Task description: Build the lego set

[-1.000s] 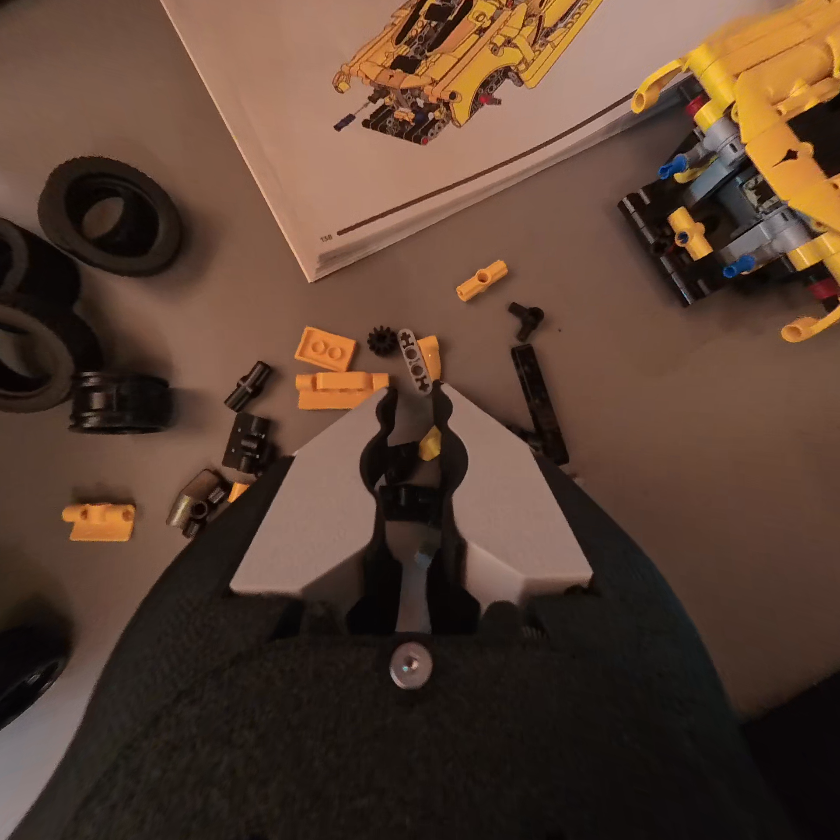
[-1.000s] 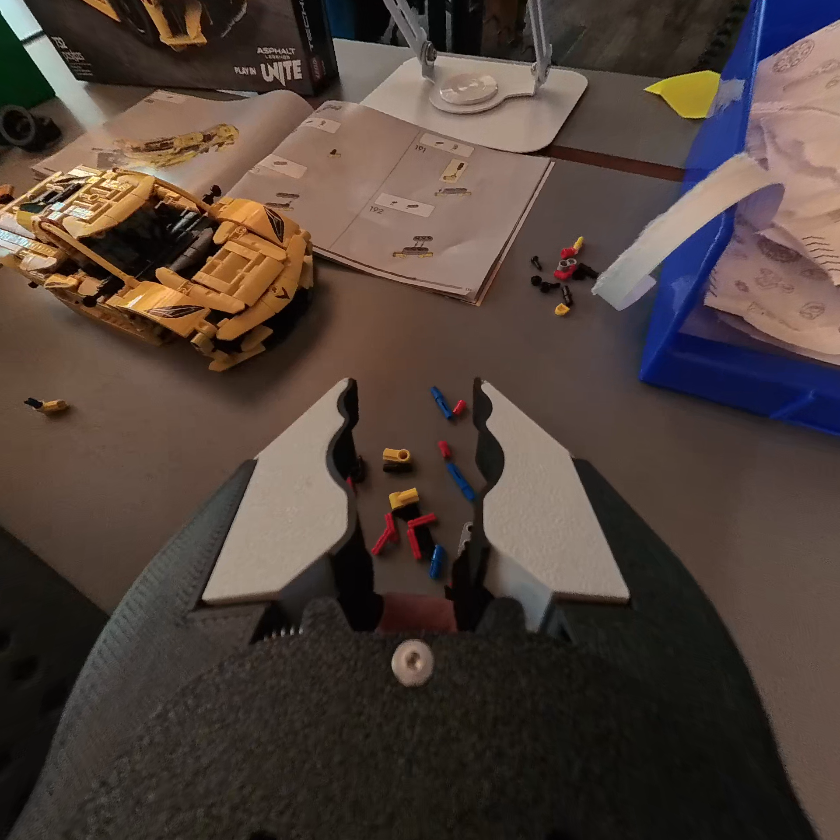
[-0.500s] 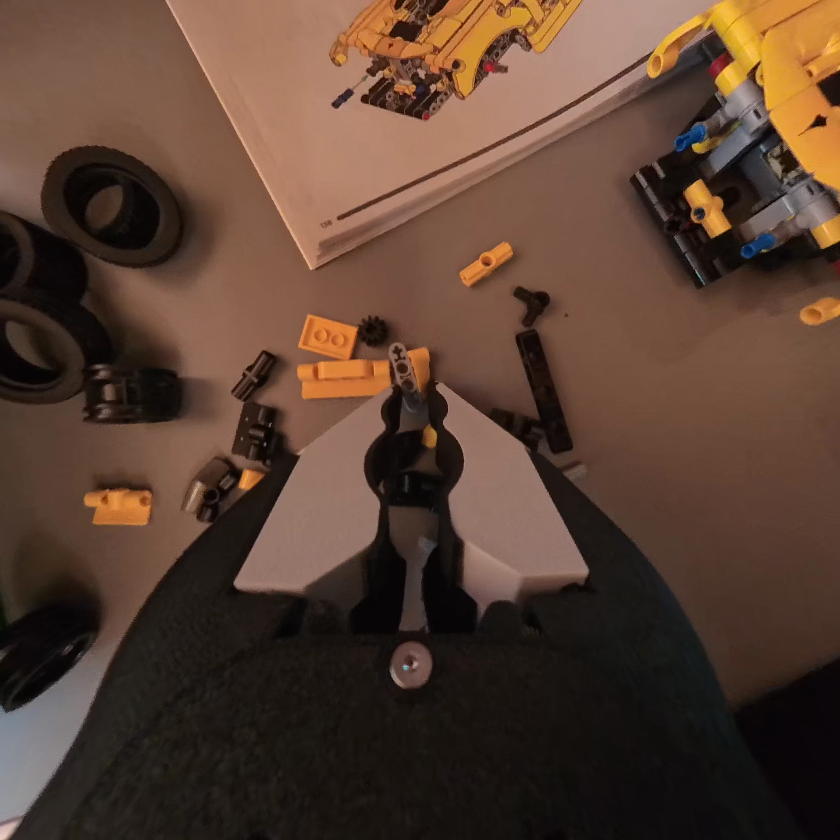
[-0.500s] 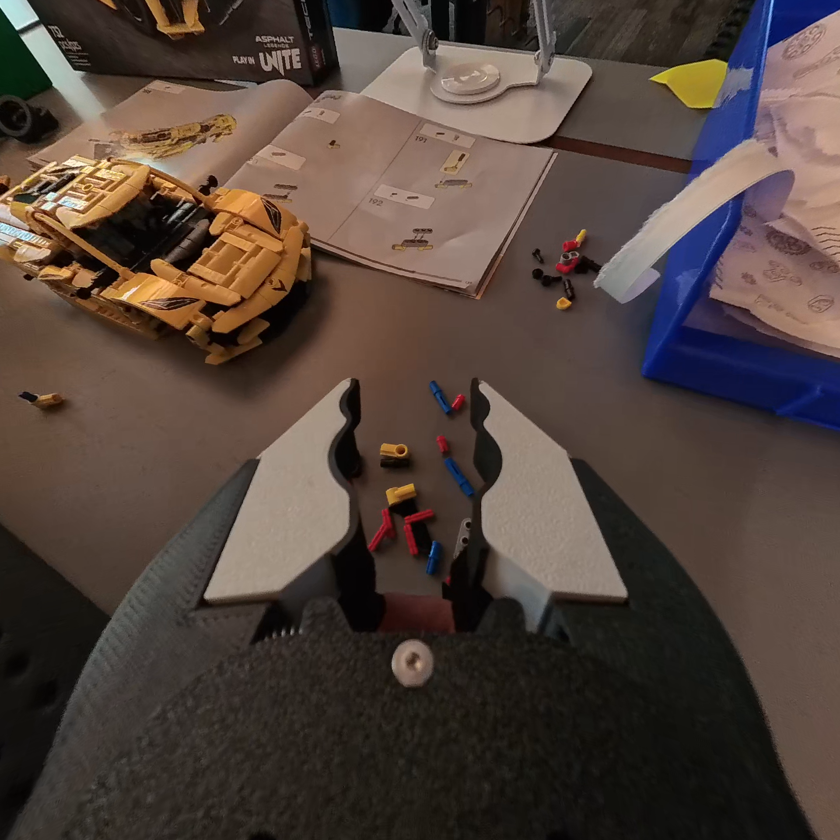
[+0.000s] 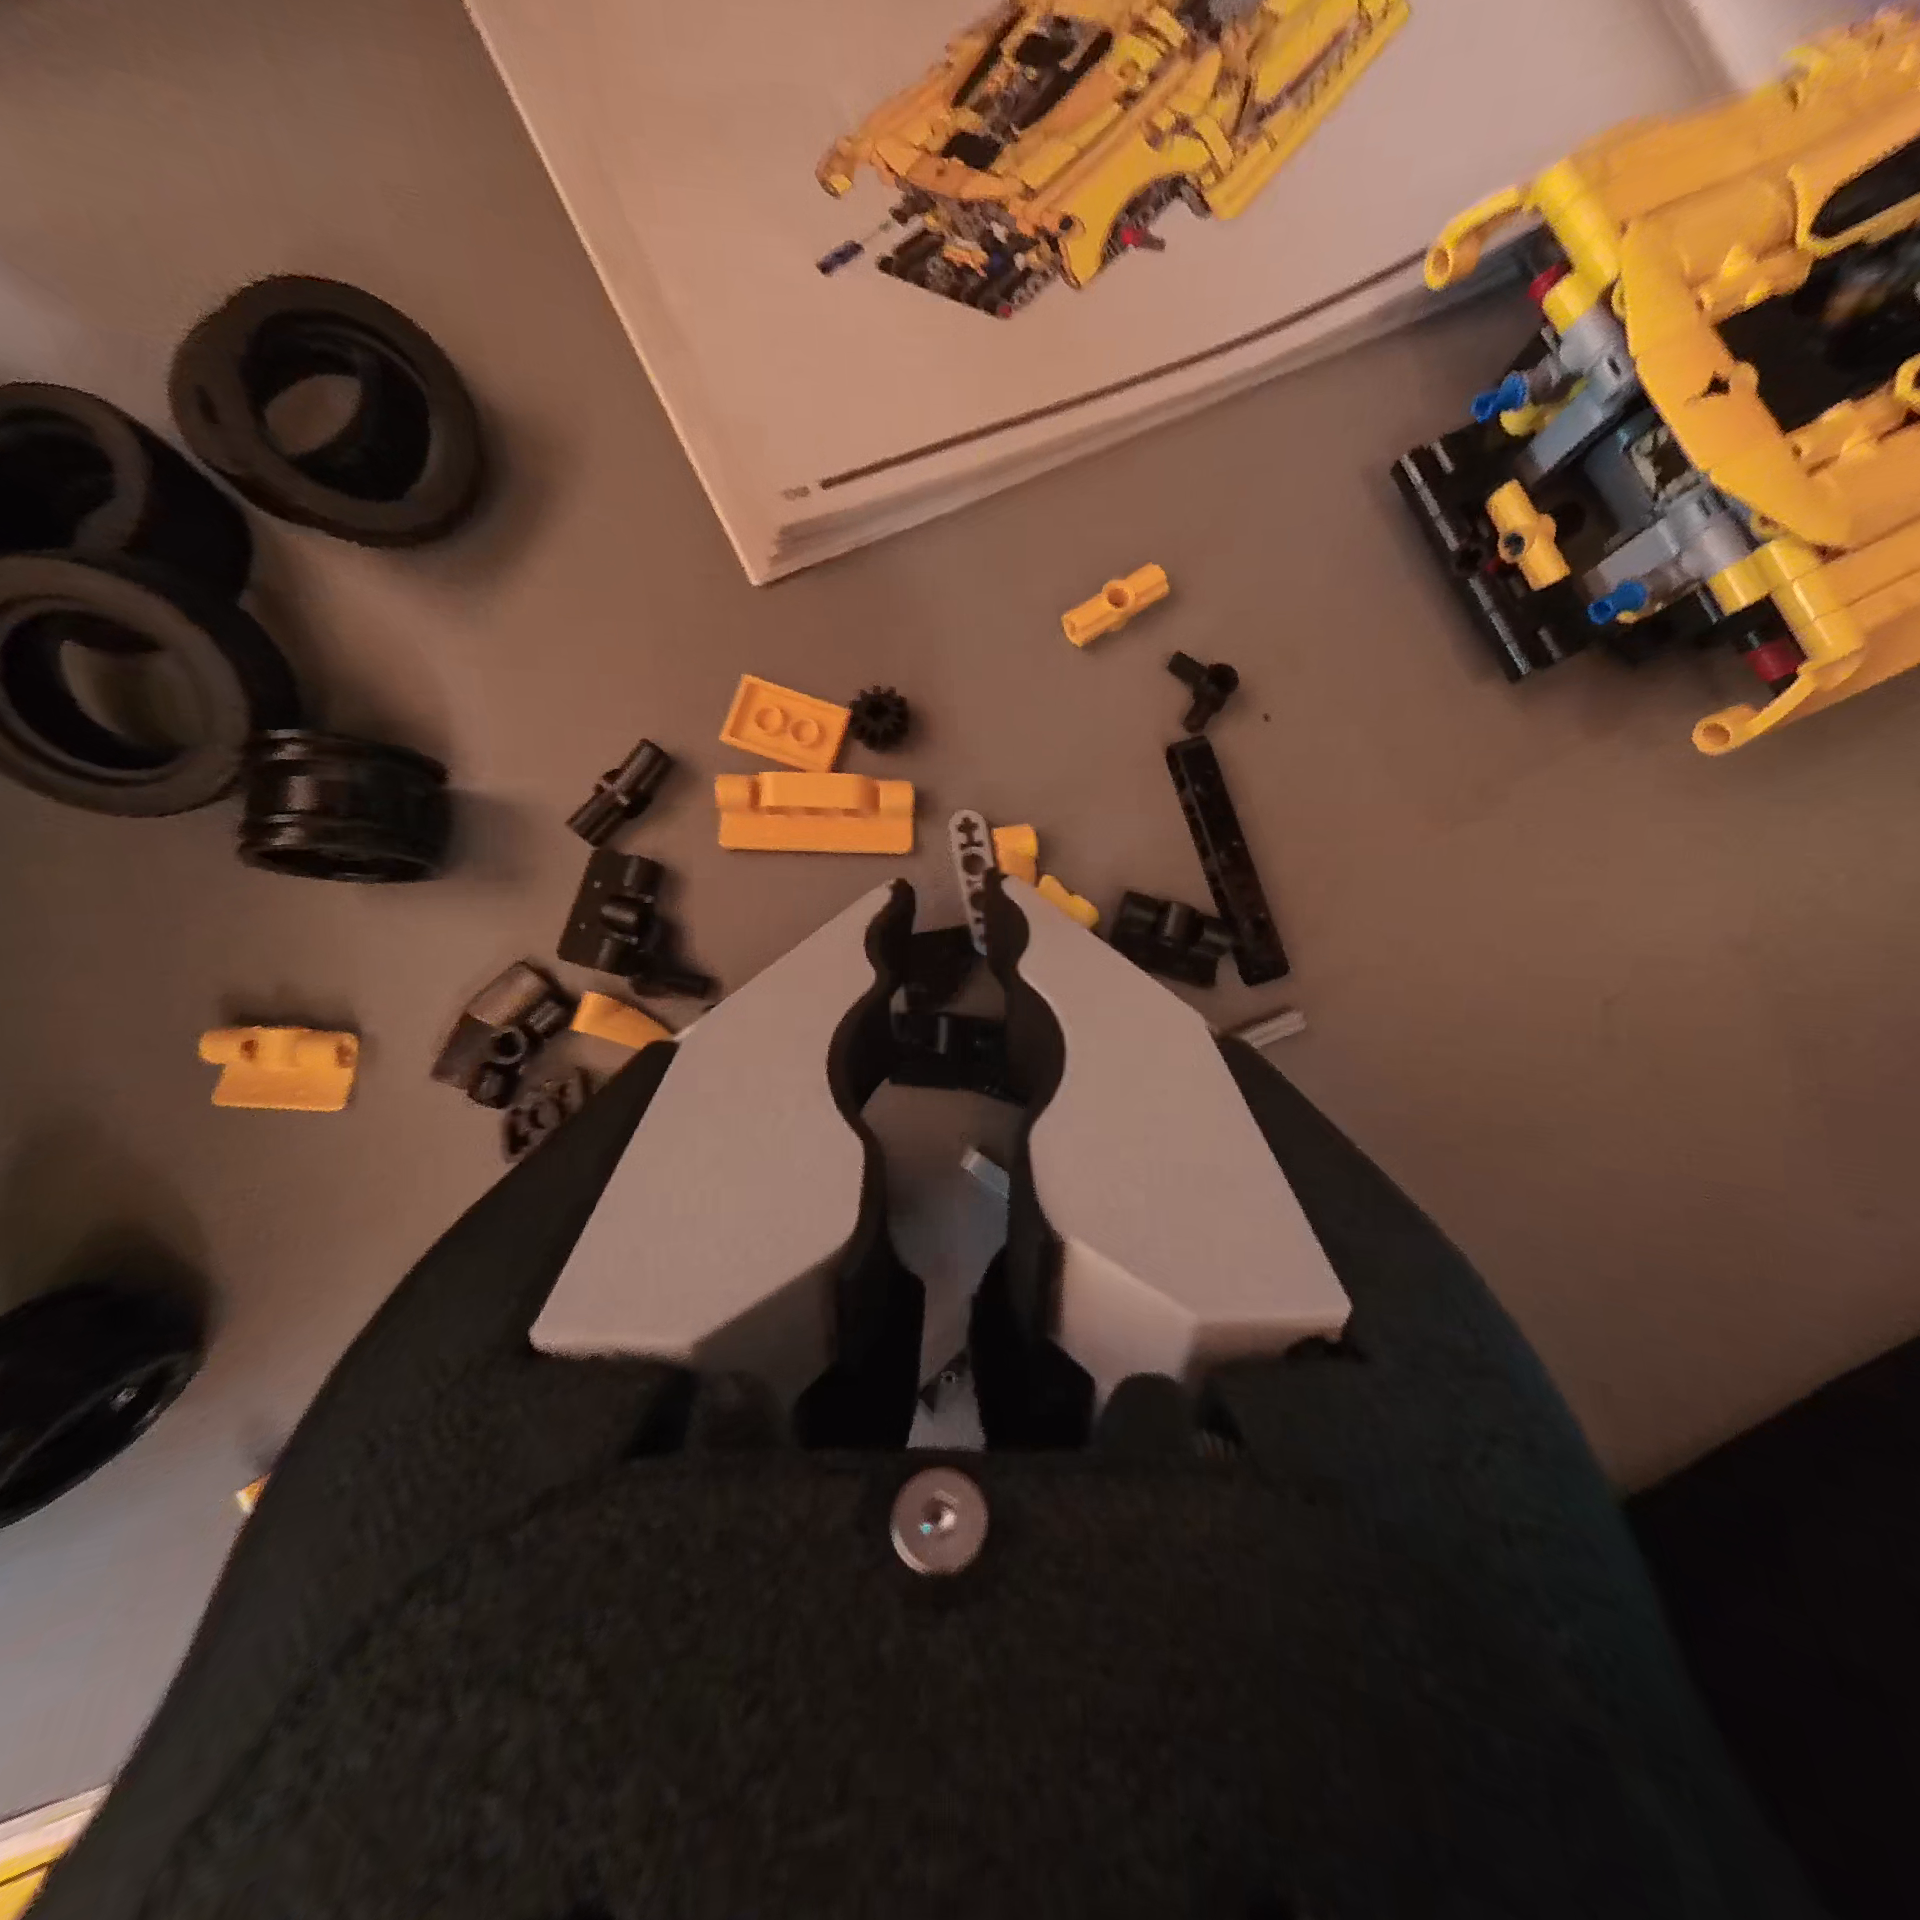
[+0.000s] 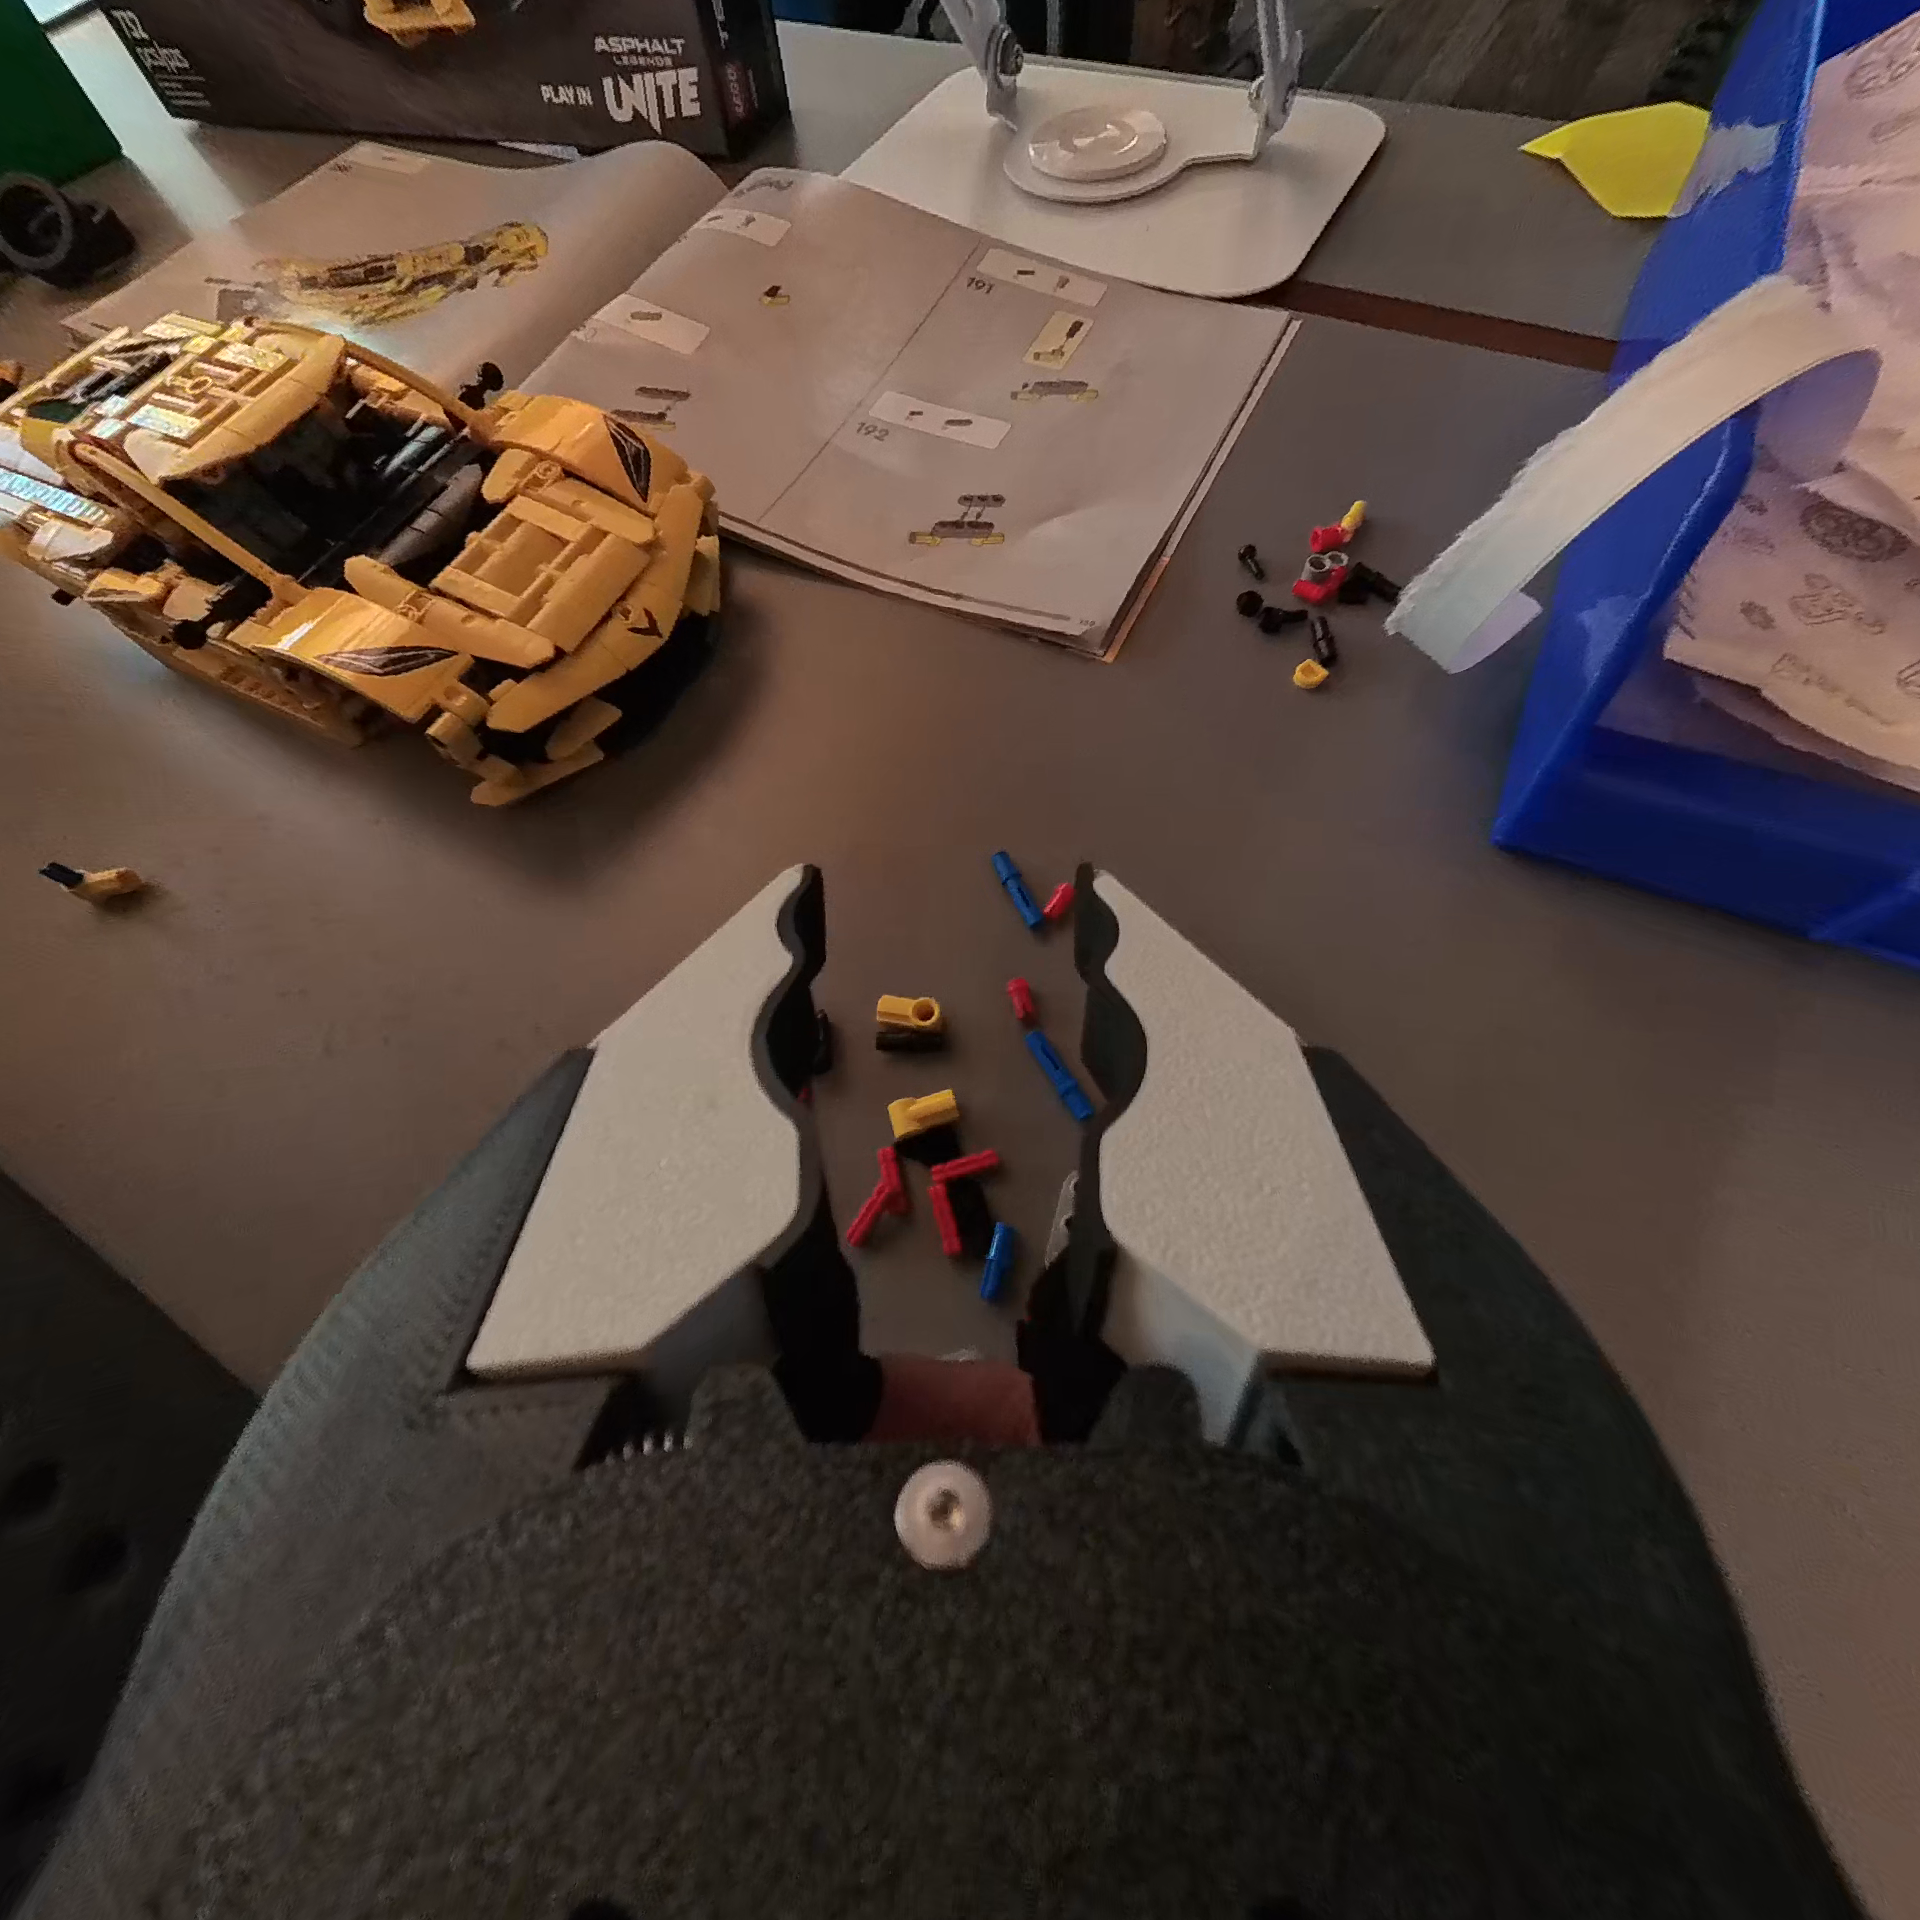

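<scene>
In the left wrist view my left gripper (image 5: 952,896) hangs over loose parts on the grey table, its jaws a narrow gap apart. The lower end of a small grey beam (image 5: 966,857) lies between the fingertips, close to the right one. Whether it is gripped is unclear. A black piece (image 5: 945,1039) lies under the jaws. The yellow car model (image 5: 1714,343) is at the upper right. In the right wrist view my right gripper (image 6: 948,883) is open and empty above yellow connectors (image 6: 912,1013), red pieces (image 6: 961,1184) and blue pins (image 6: 1055,1070). The car (image 6: 353,540) stands far left.
Black tyres (image 5: 322,410) and a rim (image 5: 343,821) lie at the left, and the open instruction booklet (image 5: 1039,260) is ahead. Orange plates (image 5: 816,831) and a black beam (image 5: 1226,862) flank the left gripper. A blue bin (image 6: 1683,810) of paper, small parts (image 6: 1309,592) and the box (image 6: 468,62) show in the right view. My right fingertips sit around 55 centimetres from my left ones. From the right gripper's tips to the car (image 6: 353,540) is close to 20 centimetres.
The left gripper has shifted over the parts, so the grey beam's end now sits deeper between its tips. Its jaw gap is about the same. The right gripper has barely moved.
</scene>
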Available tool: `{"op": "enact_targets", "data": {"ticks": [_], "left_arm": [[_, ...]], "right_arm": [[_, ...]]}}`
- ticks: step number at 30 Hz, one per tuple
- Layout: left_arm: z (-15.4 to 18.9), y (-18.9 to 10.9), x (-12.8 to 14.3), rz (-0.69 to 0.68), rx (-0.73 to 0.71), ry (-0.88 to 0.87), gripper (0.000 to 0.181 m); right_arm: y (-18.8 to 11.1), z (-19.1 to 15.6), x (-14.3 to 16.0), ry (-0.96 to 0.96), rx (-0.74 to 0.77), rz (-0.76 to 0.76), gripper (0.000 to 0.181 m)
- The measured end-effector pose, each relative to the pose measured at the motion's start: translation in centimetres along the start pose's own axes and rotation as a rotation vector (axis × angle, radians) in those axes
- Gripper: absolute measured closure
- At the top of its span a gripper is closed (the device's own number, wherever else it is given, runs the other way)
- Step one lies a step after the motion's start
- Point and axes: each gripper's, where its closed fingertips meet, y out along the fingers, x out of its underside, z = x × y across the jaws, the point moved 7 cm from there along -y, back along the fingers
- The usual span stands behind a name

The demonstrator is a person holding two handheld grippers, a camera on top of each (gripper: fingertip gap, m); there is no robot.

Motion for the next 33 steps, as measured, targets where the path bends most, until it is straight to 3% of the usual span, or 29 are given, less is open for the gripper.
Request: {"op": "enact_targets", "data": {"ticks": [12,16,20,23,25,28,33], "left_arm": [[0.7,1.8,0.1,-0.072,0.005,0.05,0.164],[0.7,1.7,0.1,-0.095,-0.006,0.078,0.174],[1.8,0.2,-1.6,-0.018,-0.005,0.118,0.174],[7.3,-1.5,-4.8,0.132,0.193,0.189,0.174],[14.0,-0.8,-5.3,0.105,0.413,0.296,0.174],[21.4,1.6,-3.3,-0.013,0.493,0.528,0.174],[26.0,3.3,-0.1,-0.127,0.601,0.602,0.174]], "right_arm": [[0.1,0.0,0.0,-0.003,-0.001,-0.011,0.135],[0.2,0.0,0.0,-0.002,-0.005,-0.013,0.135],[0.1,-0.1,-0.1,-0.009,-0.003,-0.013,0.136],[-0.2,-0.2,-0.3,-0.015,-0.001,-0.004,0.136],[-0.2,-0.4,-0.5,-0.021,-0.001,0.0,0.136],[-0.3,-0.7,-0.6,-0.023,-0.003,0.008,0.136],[-0.6,-0.8,0.1,-0.05,0.012,-0.009,0.136]]}}
